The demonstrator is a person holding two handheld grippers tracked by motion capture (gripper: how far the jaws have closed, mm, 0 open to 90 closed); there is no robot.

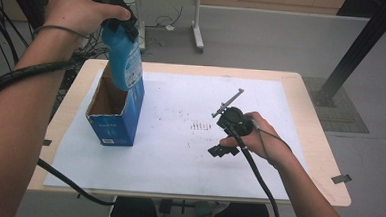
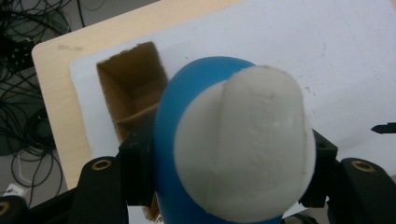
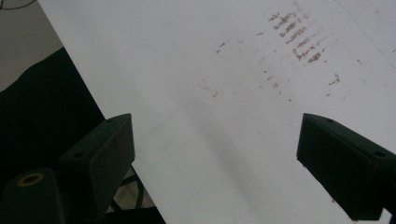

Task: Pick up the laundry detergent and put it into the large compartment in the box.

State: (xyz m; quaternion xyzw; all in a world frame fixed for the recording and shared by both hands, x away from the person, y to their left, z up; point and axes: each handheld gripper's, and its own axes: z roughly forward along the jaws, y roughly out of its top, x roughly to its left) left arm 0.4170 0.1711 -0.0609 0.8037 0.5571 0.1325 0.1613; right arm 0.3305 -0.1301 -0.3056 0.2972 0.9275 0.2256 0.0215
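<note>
While left tongs (image 1: 119, 27) grip bottle (image 1: 125, 57), box (image 1: 114, 112) gapes below.

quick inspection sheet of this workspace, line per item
surface: wooden table under a white sheet bearing brown smudges
job's things: blue bottle with white cap held above an open blue carton standing upright on the sheet
clutter: nothing seen
grippers: left gripper clamped on the bottle; right gripper open and empty above the sheet
cables: a black cable trails from the right gripper; loose cables on the floor at left
surroundings: grey floor, white table leg, black post
</note>
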